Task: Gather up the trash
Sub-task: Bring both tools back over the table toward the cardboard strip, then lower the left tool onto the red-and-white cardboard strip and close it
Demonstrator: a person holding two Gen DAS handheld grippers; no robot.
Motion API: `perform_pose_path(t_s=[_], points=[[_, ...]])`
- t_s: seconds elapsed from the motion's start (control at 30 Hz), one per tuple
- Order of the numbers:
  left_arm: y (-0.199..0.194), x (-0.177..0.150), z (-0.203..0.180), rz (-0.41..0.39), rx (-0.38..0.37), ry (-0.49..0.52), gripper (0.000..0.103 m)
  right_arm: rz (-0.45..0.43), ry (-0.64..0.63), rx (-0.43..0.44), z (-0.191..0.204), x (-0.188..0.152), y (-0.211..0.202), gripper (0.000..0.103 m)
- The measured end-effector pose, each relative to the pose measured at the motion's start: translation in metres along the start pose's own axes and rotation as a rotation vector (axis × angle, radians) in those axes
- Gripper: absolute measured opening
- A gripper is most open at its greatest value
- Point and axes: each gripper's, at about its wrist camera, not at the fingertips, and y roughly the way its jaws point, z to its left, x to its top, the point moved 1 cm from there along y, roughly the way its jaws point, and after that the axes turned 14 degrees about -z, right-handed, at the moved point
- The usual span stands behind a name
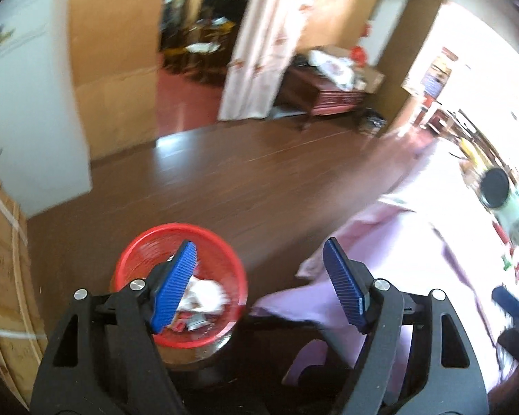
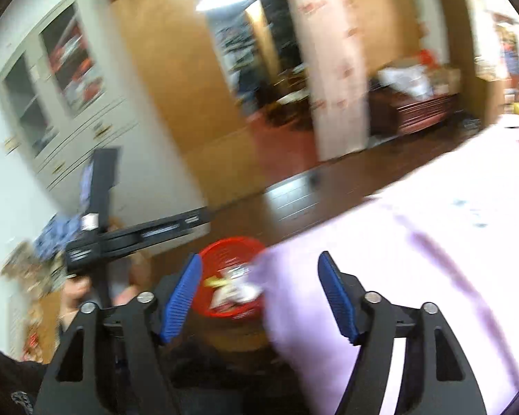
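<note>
Where the lilac-clothed tabletop (image 1: 432, 242) ends at its left edge, open brown floor (image 1: 242, 180) beyond, running far to a doorway. Just beside that edge, near, a red mesh basket (image 1: 128, 259) holding crumpled white and pink trash (image 1: 204, 297). Left tongs (image 1: 259, 276) spread wide, empty. Right tongs (image 2: 259, 294) likewise spread, pinching nothing.
</note>
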Motion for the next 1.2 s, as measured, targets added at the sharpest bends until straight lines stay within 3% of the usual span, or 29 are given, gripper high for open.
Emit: perform_pose_path(t_s=[0.27,0.63,0.8,1.03,1.2], points=[[-0.014,-0.016,-0.136,0.014,-0.184,0.21,0.08,-0.061,0.142,-0.365,-0.134,-0.011,-0.115,0.071],[-0.032,-0.066,-0.31,0.003,-0.361,0.528,0.084,-0.159,0.348,-0.592,-0.261,-0.061,-0.24,0.072],[-0.035,-0.09,-0.379,0.029,-0.446,0.618,0.084,-0.145,0.346,-0.705,-0.311,-0.071,-0.262,0.073],[-0.027,-0.121,-0.47,0.062,-0.53,0.754,0.084,-0.18,0.475,-0.747,-0.359,-0.098,-0.281,0.074],[-0.007,-0.147,-0.526,0.118,-0.558,0.827,0.084,-0.206,0.466,-0.871,-0.361,-0.098,-0.297,0.074]])
